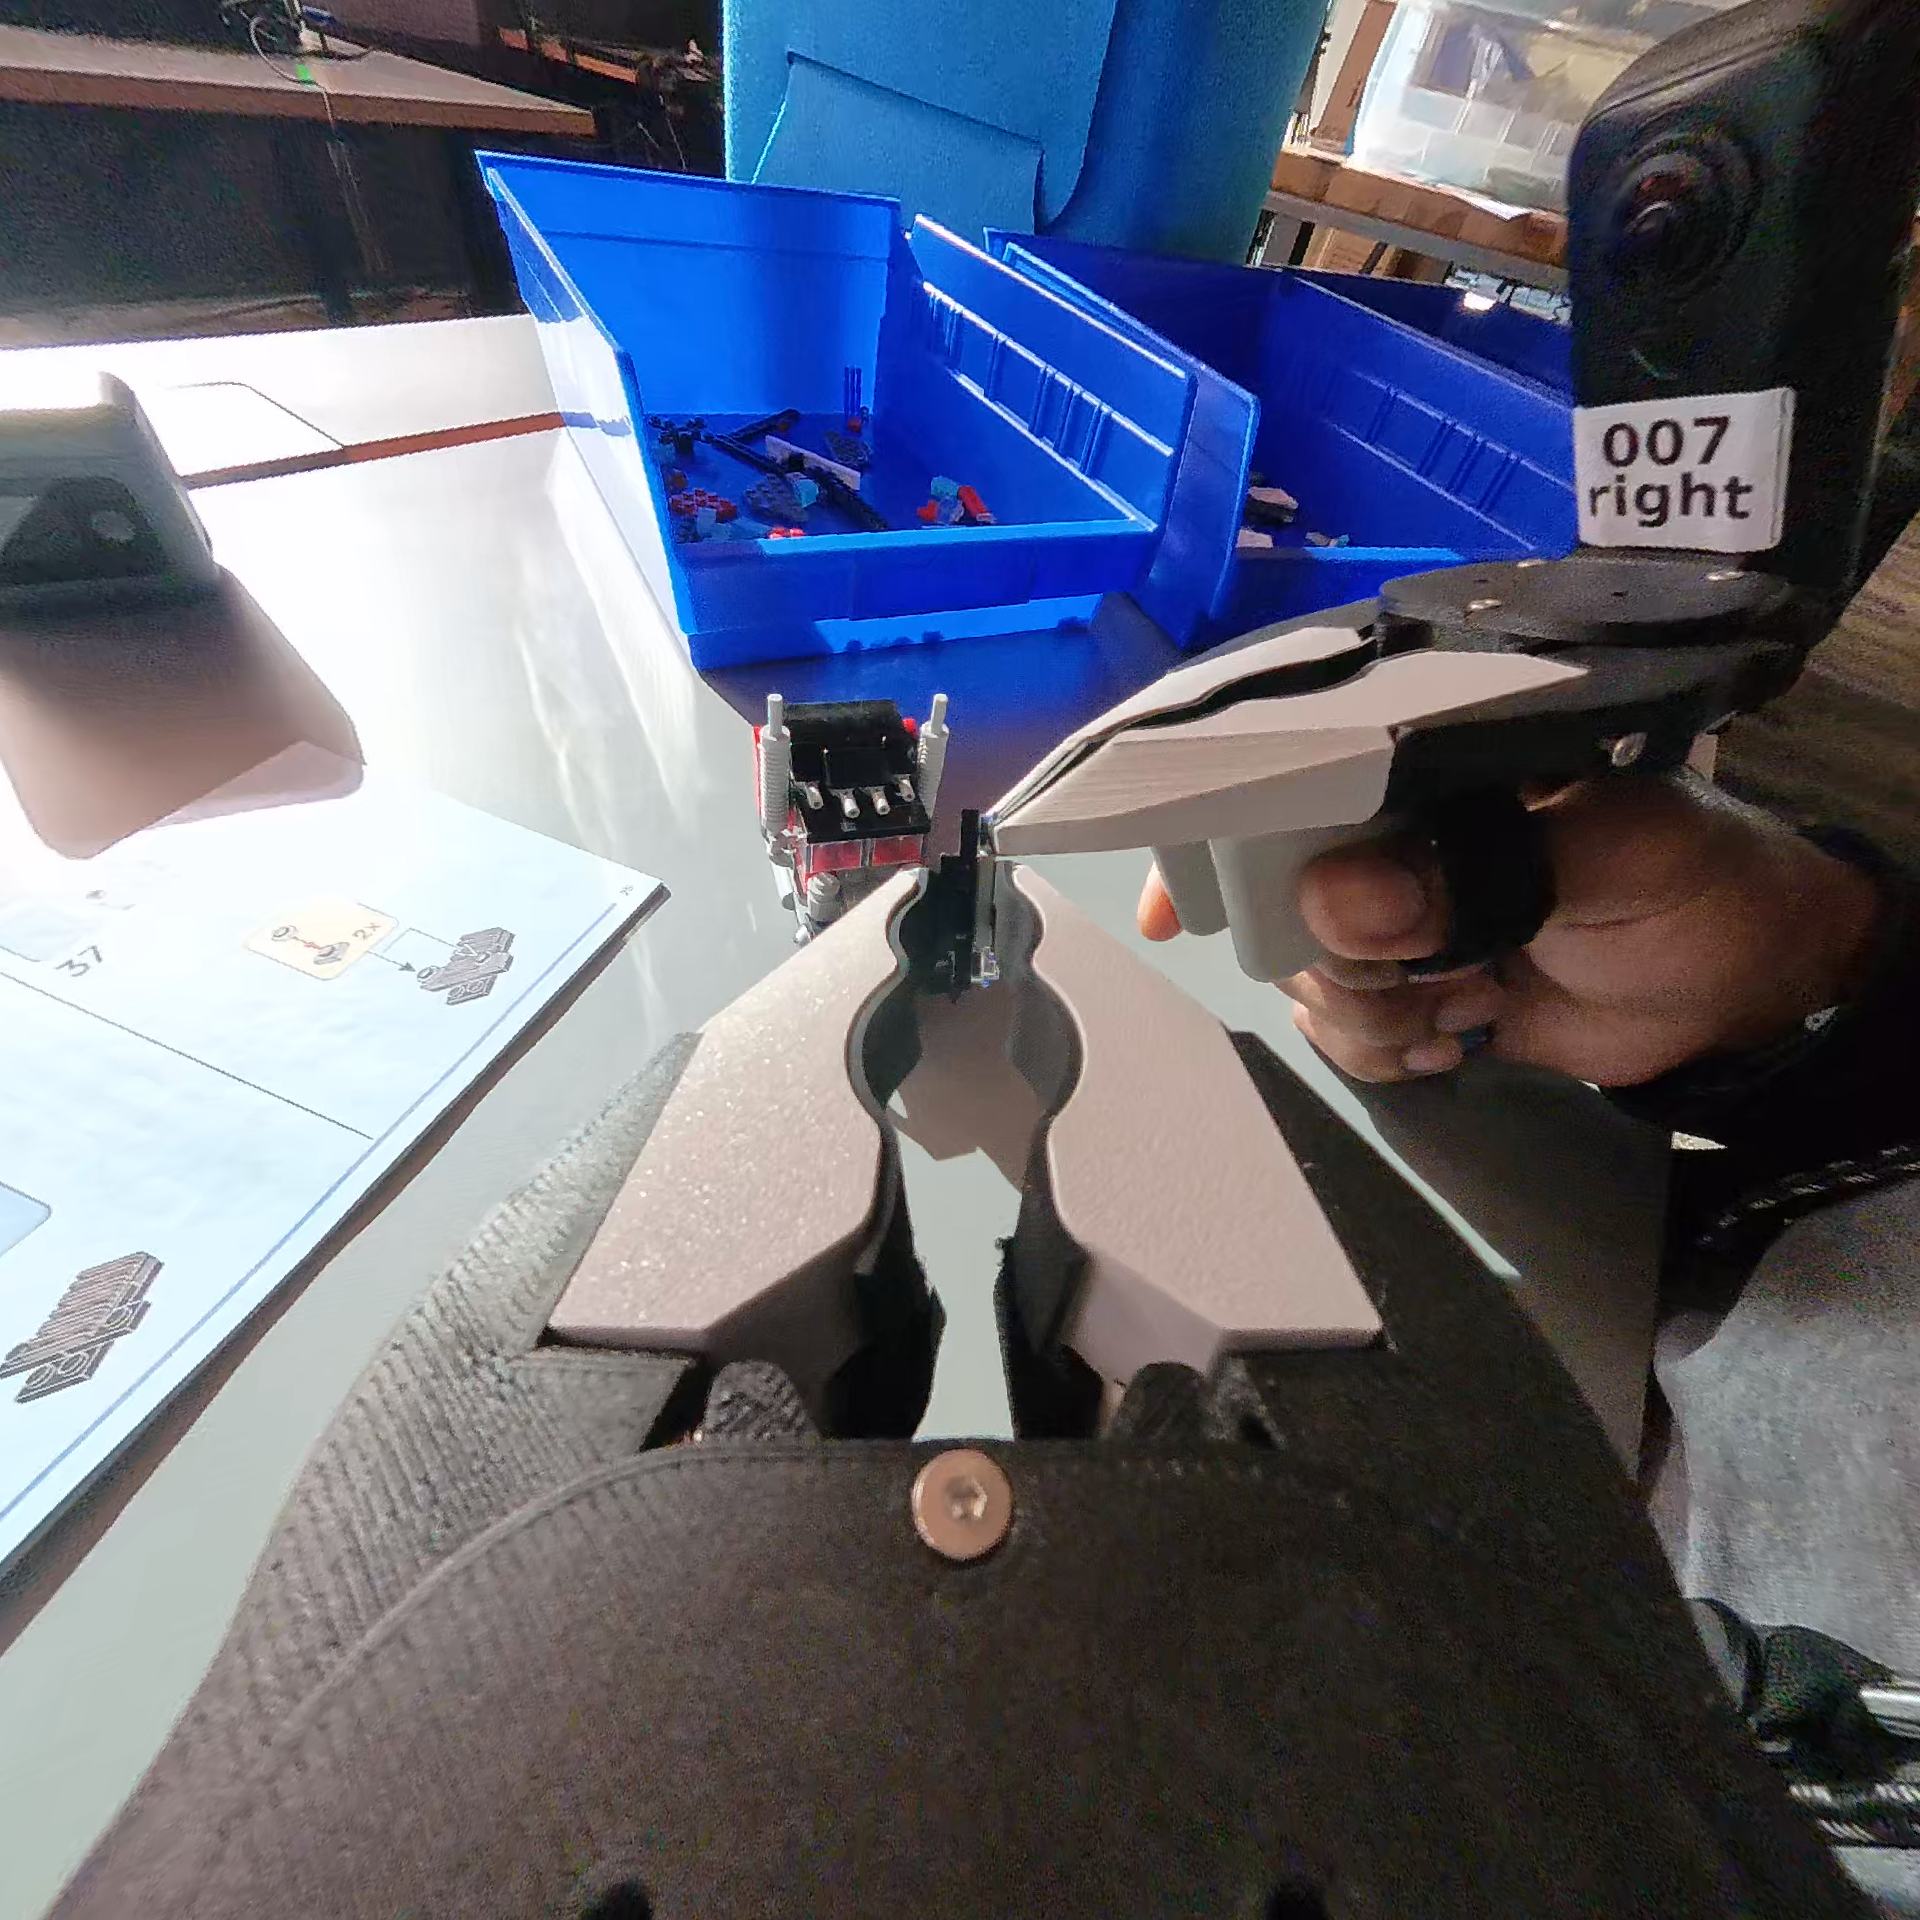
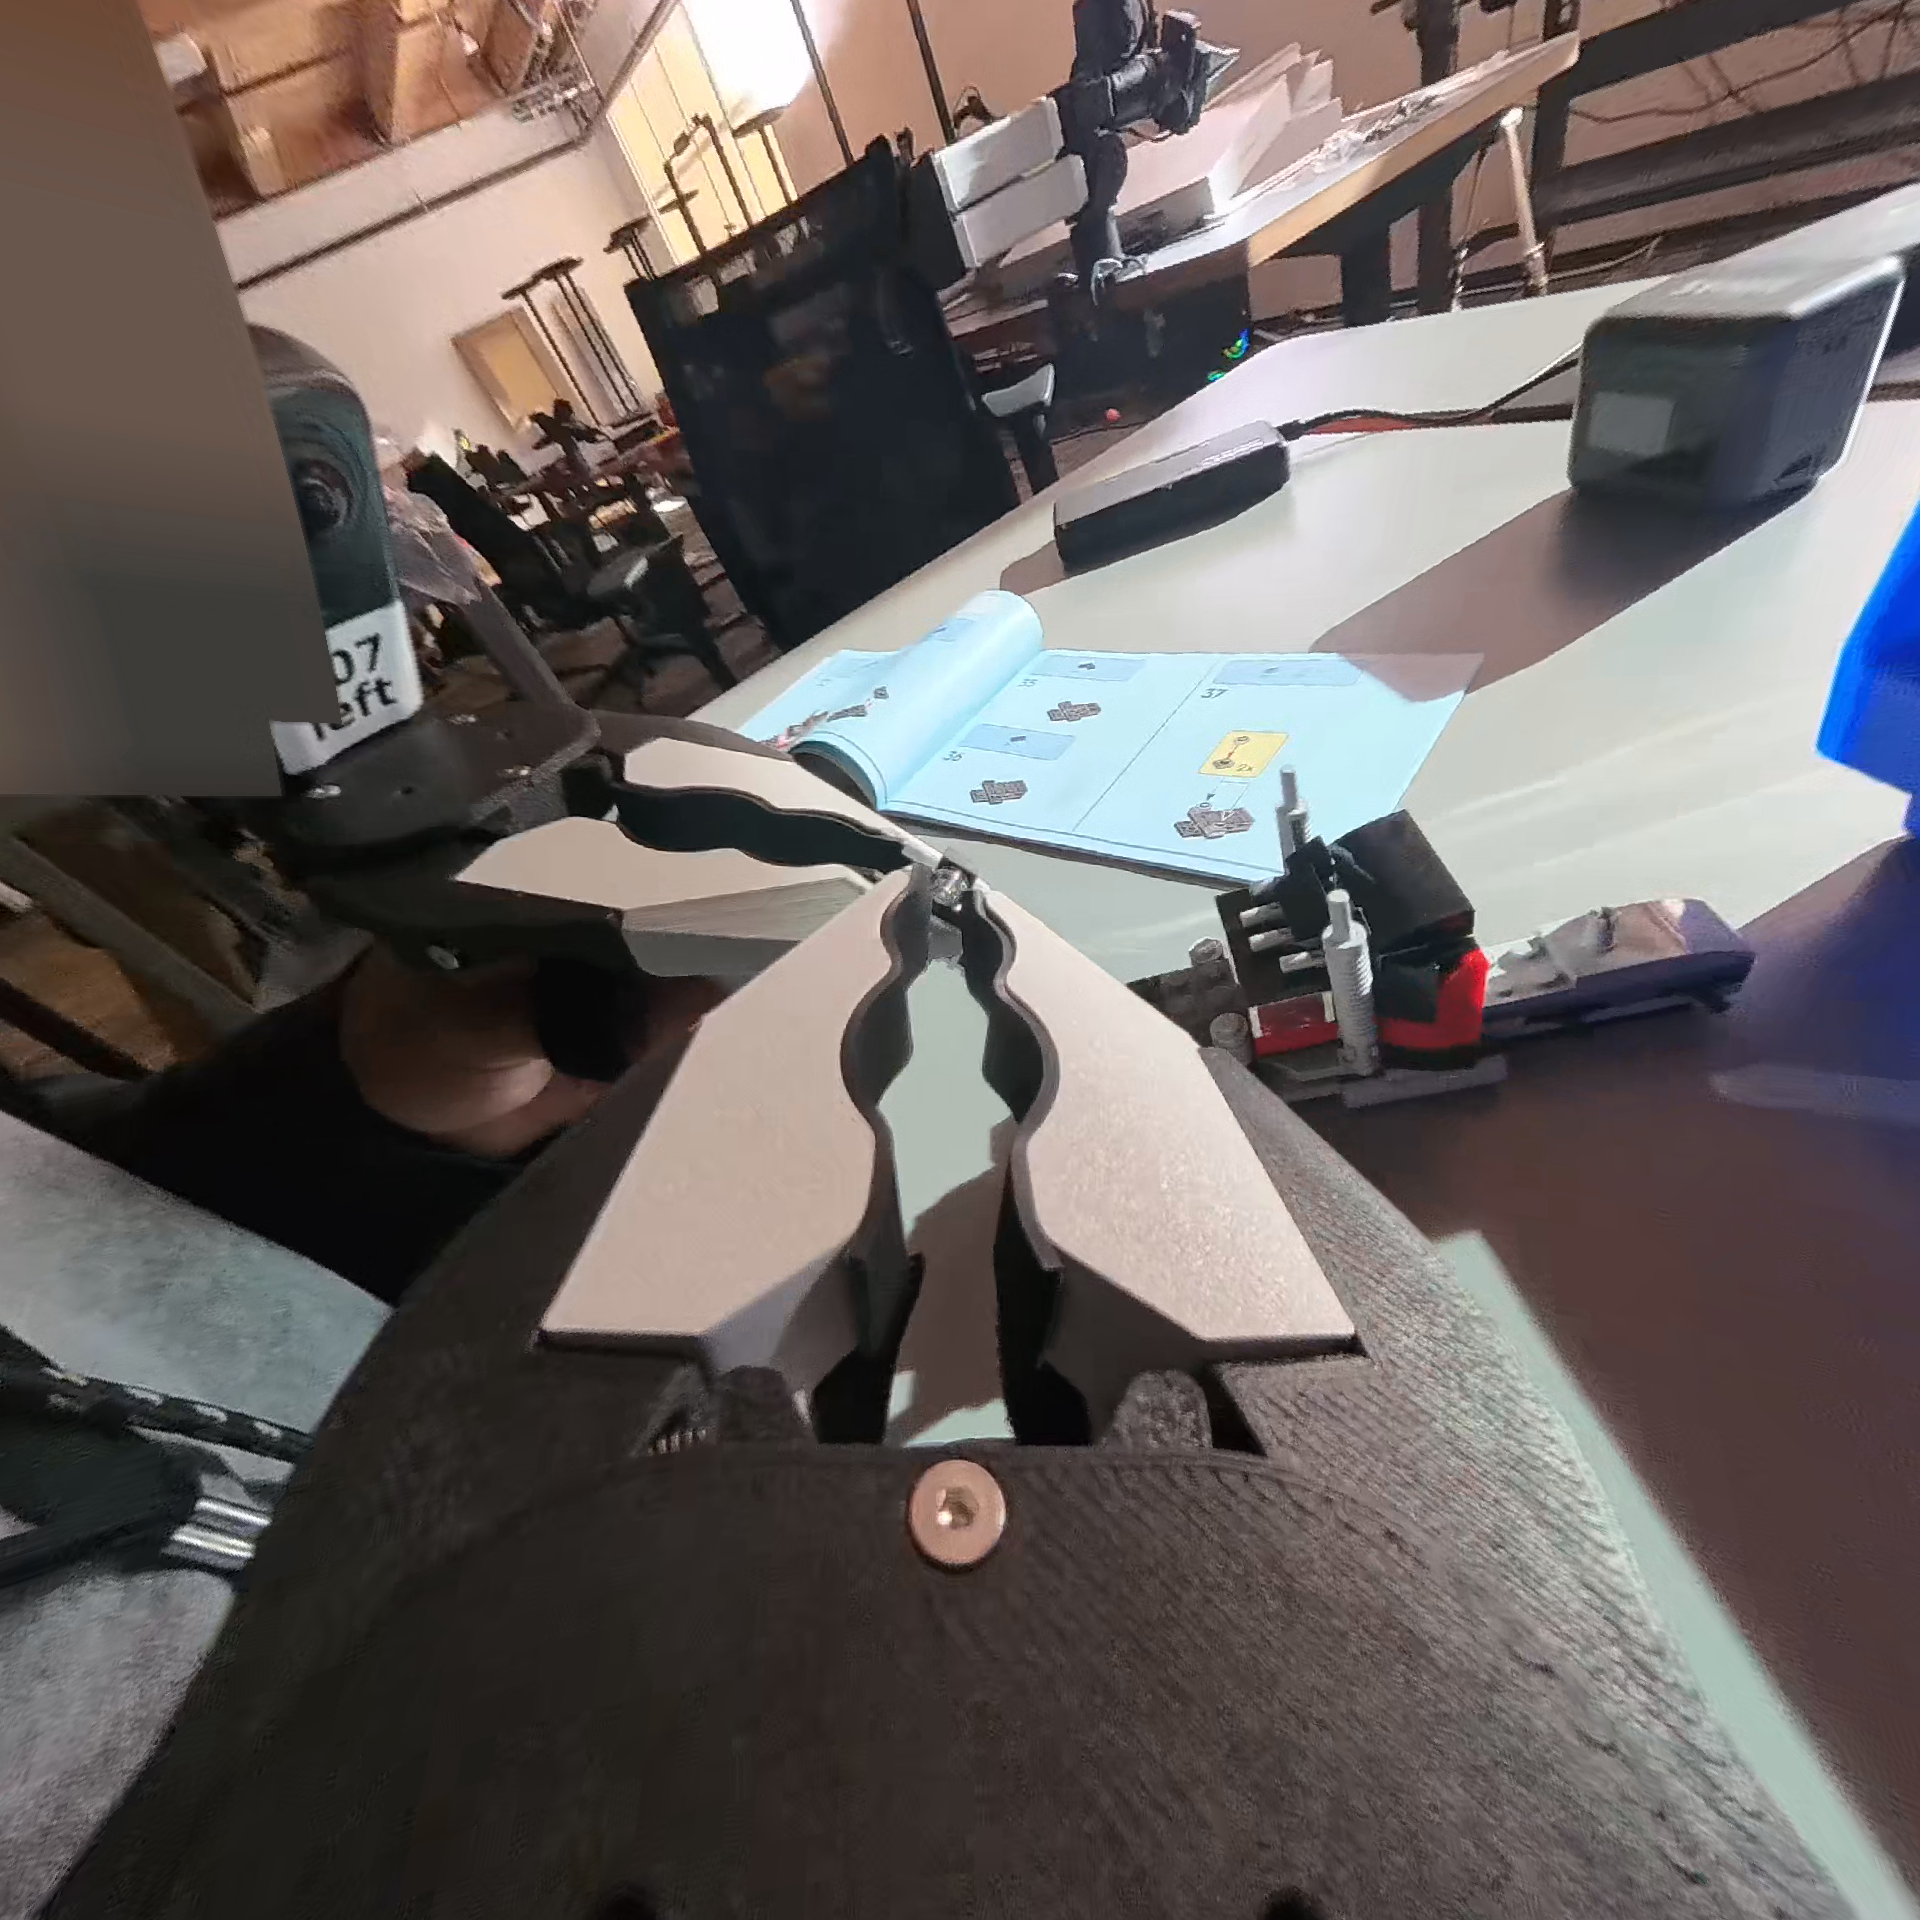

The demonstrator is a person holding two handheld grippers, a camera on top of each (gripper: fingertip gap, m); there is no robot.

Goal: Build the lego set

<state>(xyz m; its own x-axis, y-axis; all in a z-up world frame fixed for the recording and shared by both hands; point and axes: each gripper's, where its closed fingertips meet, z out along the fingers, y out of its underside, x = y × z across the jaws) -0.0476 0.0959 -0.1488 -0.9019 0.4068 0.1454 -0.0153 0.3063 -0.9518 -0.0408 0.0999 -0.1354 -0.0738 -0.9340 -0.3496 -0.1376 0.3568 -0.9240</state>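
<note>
My left gripper (image 1: 961, 920) is shut on a small black lego assembly (image 1: 958, 914) with a pale part on its right side, held above the table. My right gripper (image 1: 992, 826) comes in from the right with its jaws closed, its tips touching the top of that assembly. In the right wrist view my right gripper (image 2: 940, 896) pinches a small pale piece (image 2: 948, 885), and the left gripper (image 2: 914, 857) meets it there from the left. The partly built red, black and grey lego truck (image 1: 847, 800) stands on the table just beyond, also in the right wrist view (image 2: 1351, 966).
Two blue bins (image 1: 831, 582) (image 1: 1403, 416) holding loose lego parts stand behind the truck. An open instruction booklet (image 1: 260, 1039) (image 2: 1091, 748) lies to the left. A black box device (image 2: 1735, 384) and a power brick (image 2: 1174, 499) sit farther back. My two grippers' fingertips are within a few centimetres of each other.
</note>
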